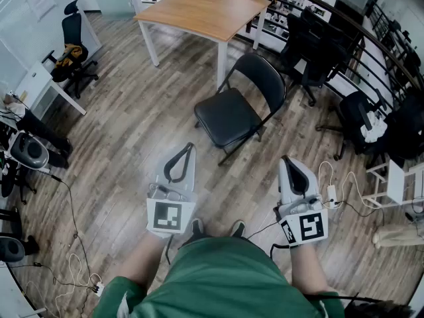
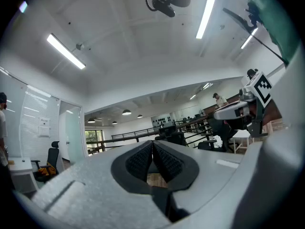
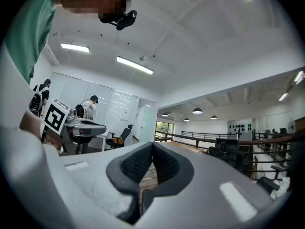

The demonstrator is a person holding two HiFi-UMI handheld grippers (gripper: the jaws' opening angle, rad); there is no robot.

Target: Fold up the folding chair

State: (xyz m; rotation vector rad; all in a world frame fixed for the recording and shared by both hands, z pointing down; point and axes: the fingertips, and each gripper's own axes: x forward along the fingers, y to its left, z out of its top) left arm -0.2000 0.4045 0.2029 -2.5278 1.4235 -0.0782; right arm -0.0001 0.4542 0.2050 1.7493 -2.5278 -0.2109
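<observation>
"While the folding chair (image 1: 235, 114) stands fully open on the wood floor (image 1: 132, 131), which step does the figure show?" asks the reader.

"The approach, before any contact," the legend answers. "The chair sits at 12 o'clock from the person, seat flat, with the backrest rising at the seat's 2 o'clock side. The wooden table (image 1: 199, 8) lies beyond it at 11 o'clock. The left gripper (image 1: 190, 147) and the right gripper (image 1: 286, 159) are held level at 11 and 1 o'clock of the person's body, both well apart from the chair."

"How do the claws stand?"

"Both are closed and empty. The left gripper view shows the ribbed pads (image 2: 140, 159) meeting with nothing between them, and the right gripper view shows the same."

"What does the next move call for?"

"By judgement, folding has not begun. The person must step nearer, part the jaws of both grippers, and take hold in two places. One gripper would likely steady the frame at the backrest's top edge. The other would go under the seat's front edge, at its 7 o'clock side, to swing the seat up toward the backrest. A light frame on a smooth floor may slide if it is pushed before it is steadied."
</observation>
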